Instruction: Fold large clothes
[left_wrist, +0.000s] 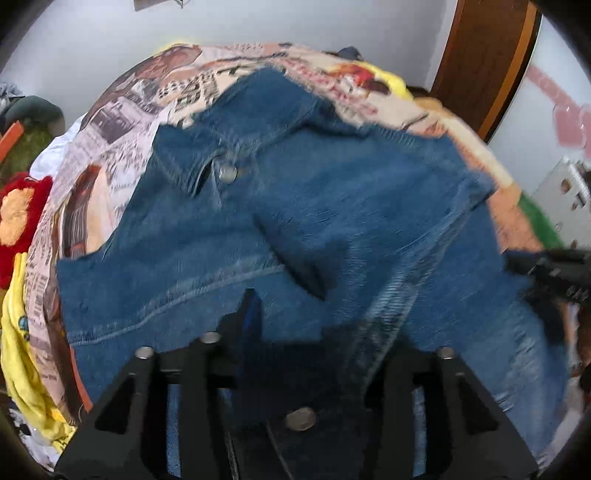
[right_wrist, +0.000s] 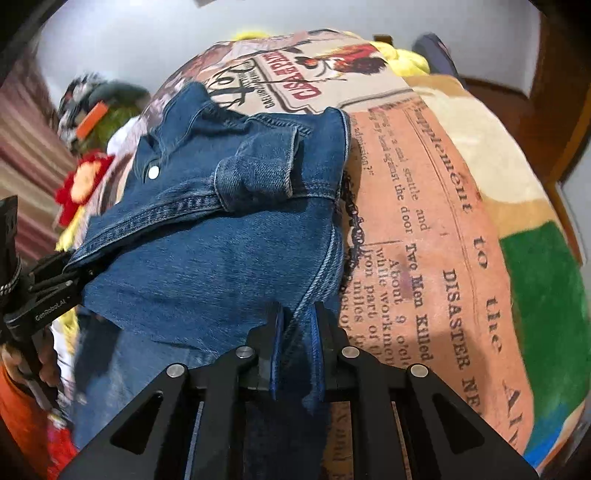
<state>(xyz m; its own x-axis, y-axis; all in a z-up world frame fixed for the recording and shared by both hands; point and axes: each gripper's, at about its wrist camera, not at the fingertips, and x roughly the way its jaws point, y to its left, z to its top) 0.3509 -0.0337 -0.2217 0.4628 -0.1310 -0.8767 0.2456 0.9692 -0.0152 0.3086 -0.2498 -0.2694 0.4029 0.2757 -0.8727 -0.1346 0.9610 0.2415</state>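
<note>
A blue denim jacket (left_wrist: 295, 192) (right_wrist: 207, 258) lies spread on a bed covered by a newspaper-print blanket (left_wrist: 122, 122) (right_wrist: 424, 221). One of its metal buttons (left_wrist: 227, 171) (right_wrist: 152, 171) shows near the collar. My left gripper (left_wrist: 314, 321) stands open over the jacket's near part. Its left finger (left_wrist: 248, 314) is bare, and a denim fold drapes over the right one and hides it. In the right wrist view the left gripper (right_wrist: 79, 271) sits at the jacket's left hem. My right gripper (right_wrist: 299, 332) (left_wrist: 517, 264) is shut on a denim edge at the jacket's right side.
A red and orange plush flower (left_wrist: 18, 221) (right_wrist: 83, 181) and yellow cloth (left_wrist: 18, 350) lie left of the bed. A wooden door frame (left_wrist: 480, 55) stands at the back right. A hand (right_wrist: 44, 358) with an orange sleeve (right_wrist: 18, 413) holds the left gripper.
</note>
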